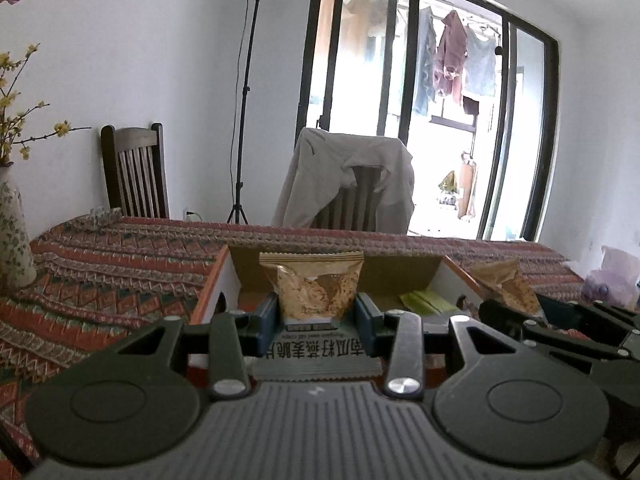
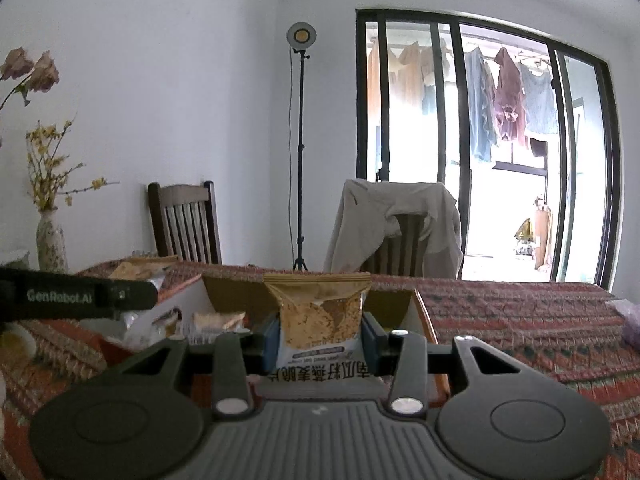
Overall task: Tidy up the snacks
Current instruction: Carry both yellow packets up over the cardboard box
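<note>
Table w/ patterned cloth (image 1: 120, 256). On it an open cardboard box (image 1: 216, 284), holding green sachets (image 1: 424, 302) and more packets (image 2: 218, 320). Left gripper (image 1: 318, 320) pinches a snack packet (image 1: 320, 292) above the box; right gripper (image 2: 318, 340) pinches a second packet (image 2: 320, 312), same kind. Packets look light, crinkly, slippery film, crisps inside prob. fragile: grip the flat mid-body, gently.

Glossy foil snack pkt (image 1: 316, 288); matt cardboard box (image 1: 218, 280); woven tablecloth (image 1: 120, 264).

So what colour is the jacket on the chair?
Light beige jacket, clearest in the right wrist view.
</note>
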